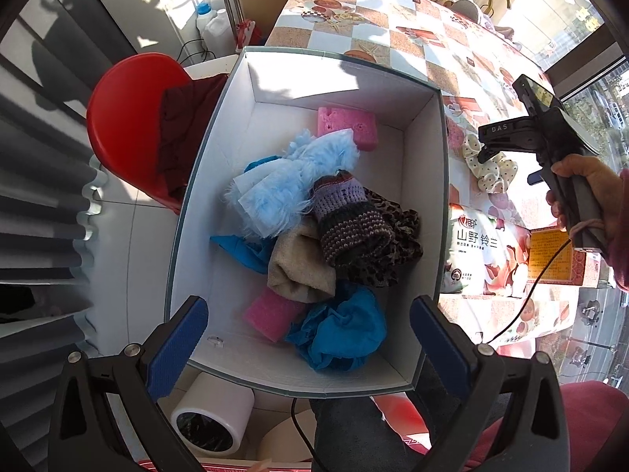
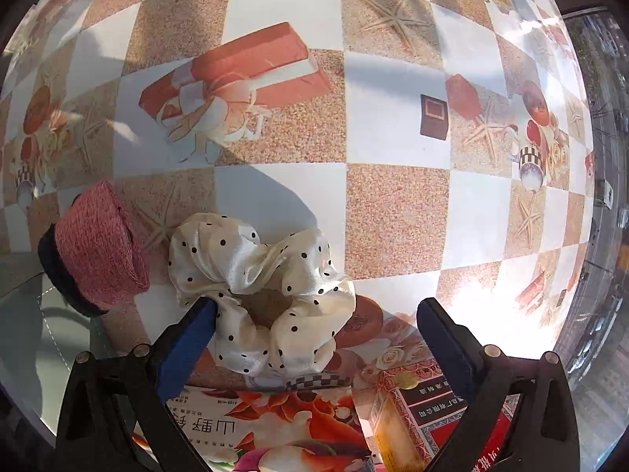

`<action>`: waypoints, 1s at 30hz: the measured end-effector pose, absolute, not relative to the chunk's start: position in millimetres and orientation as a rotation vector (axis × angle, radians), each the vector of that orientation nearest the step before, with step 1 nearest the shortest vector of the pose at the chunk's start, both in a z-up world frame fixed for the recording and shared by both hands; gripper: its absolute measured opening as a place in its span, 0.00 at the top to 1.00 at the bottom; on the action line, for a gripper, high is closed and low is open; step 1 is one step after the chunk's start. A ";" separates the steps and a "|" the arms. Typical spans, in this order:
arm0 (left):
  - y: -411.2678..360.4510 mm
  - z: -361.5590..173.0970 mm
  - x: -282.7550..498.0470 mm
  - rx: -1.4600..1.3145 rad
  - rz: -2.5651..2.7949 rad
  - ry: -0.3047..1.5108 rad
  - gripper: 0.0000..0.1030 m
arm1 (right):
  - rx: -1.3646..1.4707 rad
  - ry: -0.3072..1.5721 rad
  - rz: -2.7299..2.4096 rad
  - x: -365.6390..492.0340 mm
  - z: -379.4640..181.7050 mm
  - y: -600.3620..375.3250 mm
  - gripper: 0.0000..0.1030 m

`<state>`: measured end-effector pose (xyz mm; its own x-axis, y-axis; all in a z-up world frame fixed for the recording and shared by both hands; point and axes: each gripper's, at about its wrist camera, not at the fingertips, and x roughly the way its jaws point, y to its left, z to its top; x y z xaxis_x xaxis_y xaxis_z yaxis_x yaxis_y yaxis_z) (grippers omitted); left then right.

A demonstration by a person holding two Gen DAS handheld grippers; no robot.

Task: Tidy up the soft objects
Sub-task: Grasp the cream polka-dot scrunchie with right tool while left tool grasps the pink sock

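Note:
A white box (image 1: pixel 424 181) holds several soft things: a pale blue fluffy cloth (image 1: pixel 291 181), a knitted piece (image 1: pixel 350 216), a leopard-print cloth (image 1: pixel 397 244), a beige towel (image 1: pixel 302 263), blue cloth (image 1: pixel 342 330) and two pink sponges (image 1: pixel 350 124). My left gripper (image 1: pixel 310 334) hangs open over the box, holding nothing. A cream scrunchie with black dots (image 2: pixel 259 287) lies on the checked tablecloth (image 2: pixel 393 204). My right gripper (image 2: pixel 318 314) stands open just above it, the left pad beside the scrunchie's edge. In the left wrist view the right gripper (image 1: pixel 485 147) points down at the scrunchie (image 1: pixel 491 171).
A pink knitted band on a dark piece (image 2: pixel 94 247) lies left of the scrunchie, by the box edge. A printed tissue pack (image 2: pixel 255 424) and a red carton (image 2: pixel 424 413) lie near the front. A red chair (image 1: pixel 125 126) with a dark cloth stands left of the box.

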<state>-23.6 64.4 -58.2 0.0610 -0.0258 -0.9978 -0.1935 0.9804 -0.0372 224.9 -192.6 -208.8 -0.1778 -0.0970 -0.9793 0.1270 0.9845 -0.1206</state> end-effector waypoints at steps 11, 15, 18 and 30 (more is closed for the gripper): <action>59.8 -52.9 -9.0 -0.137 0.111 1.505 0.00 | 0.255 1.699 0.163 225.9 -189.2 -137.9 0.01; 58.3 -50.7 -6.9 -0.129 0.105 1.503 0.00 | 0.063 1.663 -0.029 243.5 -196.6 -154.7 0.01; 53.7 -51.3 -2.5 -0.133 0.082 1.495 0.00 | 0.275 1.593 -0.150 255.2 -166.8 -209.4 0.01; -7.5 -45.0 54.2 -0.145 -0.150 1.450 0.00 | 0.761 1.761 0.141 204.9 -79.3 -293.2 0.01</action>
